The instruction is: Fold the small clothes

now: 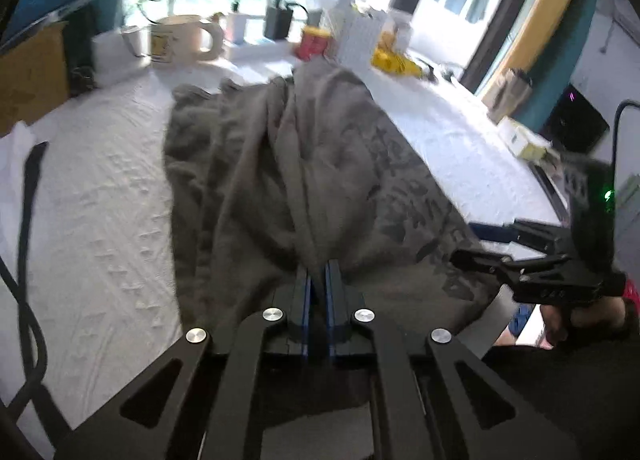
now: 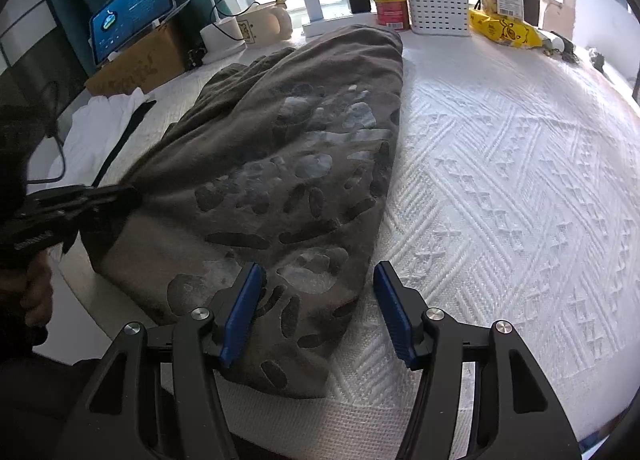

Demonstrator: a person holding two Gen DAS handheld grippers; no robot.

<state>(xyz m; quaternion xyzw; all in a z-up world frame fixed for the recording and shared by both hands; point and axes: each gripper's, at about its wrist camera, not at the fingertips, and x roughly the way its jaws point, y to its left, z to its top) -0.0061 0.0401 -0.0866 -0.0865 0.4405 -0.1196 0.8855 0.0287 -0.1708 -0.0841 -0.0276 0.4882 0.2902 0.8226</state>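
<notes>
Pinching gathered fold of grey shirt (image 1: 304,164), left gripper (image 1: 319,272) has jaws closed on cloth near table's (image 2: 500,180) front edge. Right gripper (image 2: 316,316) hovers jaws wide apart, empty, over shirt's near corner. Mug (image 1: 182,38) at far edge.

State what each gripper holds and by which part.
The left gripper is shut on the grey shirt, pinching a bunched fold at its near edge. The right gripper is open over the shirt's near corner and holds nothing.
</notes>
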